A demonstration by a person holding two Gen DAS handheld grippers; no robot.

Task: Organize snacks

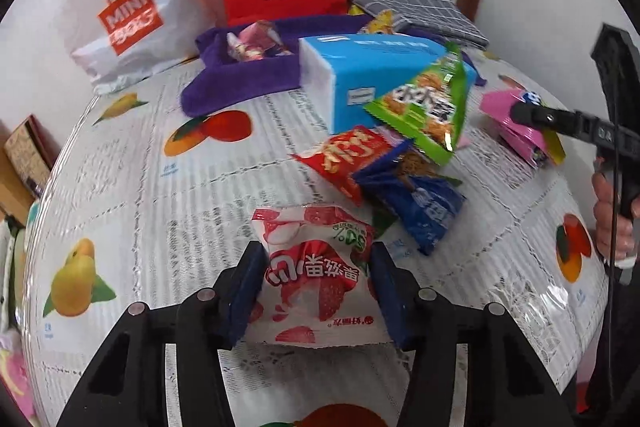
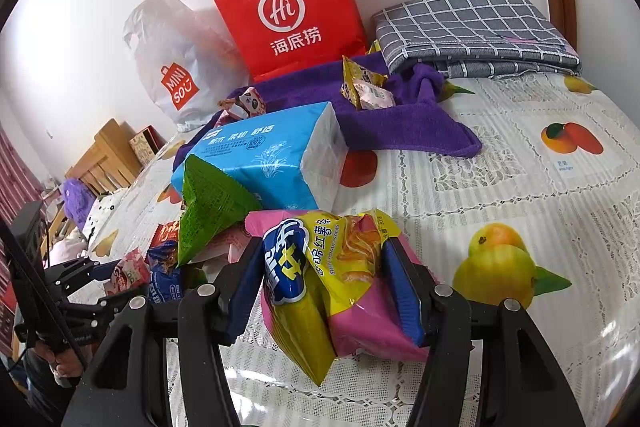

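on the fruit-print tablecloth (image 1: 132, 187), just in front of the blue tissue pack (image 1: 360, 67), most of the snacks are unsorted: a green snack bag (image 1: 428, 107) leans on the tissue pack, with a red chip bag (image 1: 344, 157) and a dark blue snack bag (image 1: 420, 203) heaped below it. behind the tissue pack a purple towel (image 2: 400, 123) carries a few small sweets, and a red paper bag (image 2: 288, 7) and a white plastic shopping bag (image 2: 176, 67) stand at the wall. so the sorting looks barely begun, with nearly everything left to place.

the left gripper (image 1: 316, 287) points steeply down at the table, nearer the camera than the tissue pack, and its blue pads sit against both sides of a strawberry-print white snack packet (image 1: 316, 267) that rests on the cloth; it reads as a half-width grip on that packet. the right gripper (image 2: 324, 279), to the right of the tissue pack, also slants down and is clamped at mid width on a pink and yellow sweet-potato stick bag (image 2: 340, 267). a bare hand (image 1: 612, 215) grips its handle.
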